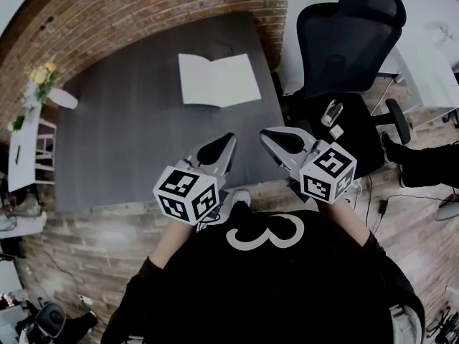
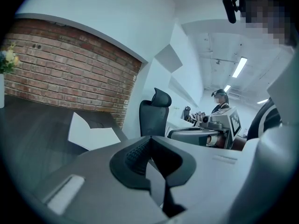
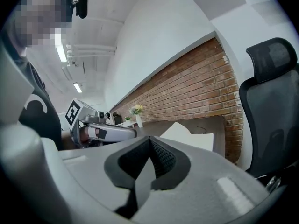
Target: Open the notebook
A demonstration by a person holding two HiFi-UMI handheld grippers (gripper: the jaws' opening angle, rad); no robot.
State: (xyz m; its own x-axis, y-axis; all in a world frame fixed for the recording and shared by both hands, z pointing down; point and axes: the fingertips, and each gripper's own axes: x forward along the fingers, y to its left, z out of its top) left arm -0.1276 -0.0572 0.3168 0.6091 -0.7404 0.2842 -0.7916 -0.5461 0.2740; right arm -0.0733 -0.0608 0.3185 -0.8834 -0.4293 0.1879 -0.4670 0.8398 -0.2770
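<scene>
- A red-brown brick wall runs behind a dark grey rectangular tabletop. A black mesh office chair stands off the tabletop's right end, on a wooden floor.
- The thin white paper notebook lies on the far right part of the tabletop, near the wall and well apart from both grippers. It looks already spread open, with bare white pages facing up and a fold down the middle.
- In the left gripper view the near leaf of the notebook stands up a little instead of lying flat.
- The left gripper is held over the near edge of the tabletop, close to the person's body. Its fingers are pressed together with nothing between them.
- The right gripper is just beside it, also with its fingers together and empty (its own view shows the ribbed pads meeting).
- My guess is that the notebook is light, with floppy pages, and would slide easily on the smooth tabletop.
- The best hold would be a free outer edge or corner of a leaf, away from the fold, with the other gripper pinning the opposite side.
</scene>
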